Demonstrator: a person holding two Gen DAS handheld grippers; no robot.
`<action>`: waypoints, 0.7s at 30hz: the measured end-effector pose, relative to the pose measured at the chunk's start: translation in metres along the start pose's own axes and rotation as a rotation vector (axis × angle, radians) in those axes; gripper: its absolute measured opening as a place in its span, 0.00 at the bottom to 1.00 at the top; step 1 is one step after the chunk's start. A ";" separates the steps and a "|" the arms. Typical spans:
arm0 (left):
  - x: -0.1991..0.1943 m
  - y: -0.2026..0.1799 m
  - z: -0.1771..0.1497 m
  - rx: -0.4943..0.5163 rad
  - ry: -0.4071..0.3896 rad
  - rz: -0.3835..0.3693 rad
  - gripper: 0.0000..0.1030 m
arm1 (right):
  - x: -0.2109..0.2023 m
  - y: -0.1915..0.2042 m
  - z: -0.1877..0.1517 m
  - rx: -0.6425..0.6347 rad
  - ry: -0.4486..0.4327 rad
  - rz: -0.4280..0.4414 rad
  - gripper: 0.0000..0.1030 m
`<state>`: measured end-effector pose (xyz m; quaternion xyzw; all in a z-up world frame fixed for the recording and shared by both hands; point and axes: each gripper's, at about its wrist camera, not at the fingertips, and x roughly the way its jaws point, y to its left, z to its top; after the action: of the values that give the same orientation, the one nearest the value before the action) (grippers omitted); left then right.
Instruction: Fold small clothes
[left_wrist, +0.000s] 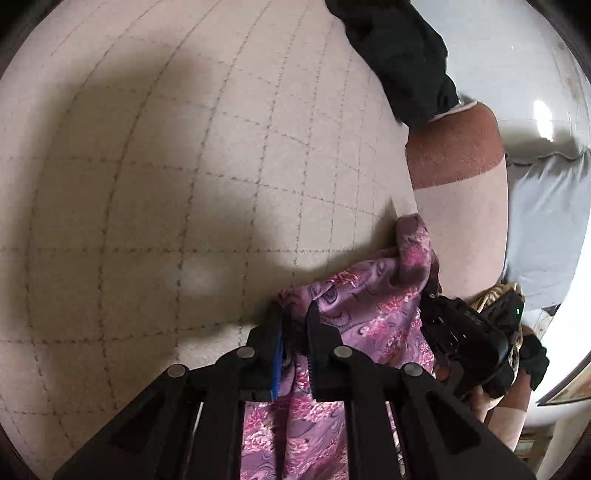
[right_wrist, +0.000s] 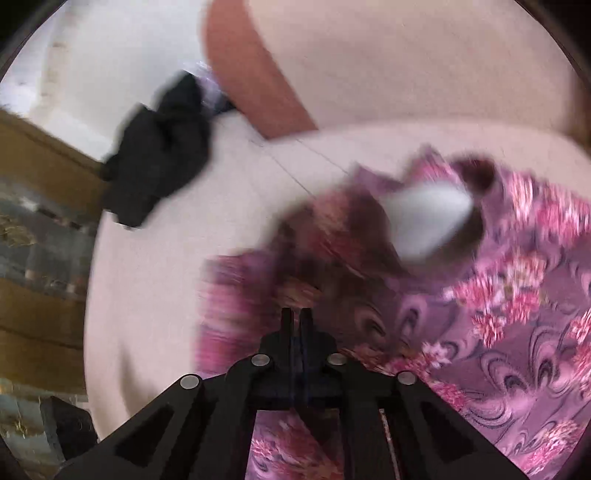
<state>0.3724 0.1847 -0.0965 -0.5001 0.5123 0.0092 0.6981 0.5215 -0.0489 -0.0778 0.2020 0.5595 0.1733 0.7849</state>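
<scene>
Both grippers pinch the purple floral garment (left_wrist: 369, 314), left gripper (left_wrist: 293, 332) low centre of its frame at a left edge, right gripper (right_wrist: 295, 325) closed narrow on a bunched fold, presumably to lift it off the beige quilted surface (left_wrist: 184, 166) for folding.

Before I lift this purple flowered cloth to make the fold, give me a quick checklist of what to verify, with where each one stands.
1. Left gripper shut on the purple floral garment: ok, fabric sits between its fingers.
2. Right gripper shut on the same garment: ok, though blurred.
3. Garment lying flat: not ok, it is bunched and rumpled.
4. Quilted surface ahead free for laying out: ok.
5. Black garment apart from the purple one: ok.
6. Which edges or corners are held: cannot tell.
</scene>
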 end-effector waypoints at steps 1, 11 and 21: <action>-0.003 -0.003 -0.001 0.005 -0.004 0.010 0.11 | -0.006 0.002 0.000 0.003 -0.017 0.061 0.29; -0.016 -0.022 -0.004 0.129 -0.084 0.095 0.06 | 0.029 0.061 0.017 -0.165 0.083 0.016 0.07; -0.026 -0.025 -0.006 0.181 -0.150 0.137 0.02 | -0.020 0.067 0.025 -0.101 -0.015 0.084 0.49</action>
<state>0.3685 0.1808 -0.0605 -0.3969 0.4902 0.0479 0.7745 0.5360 -0.0048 -0.0202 0.1867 0.5349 0.2328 0.7904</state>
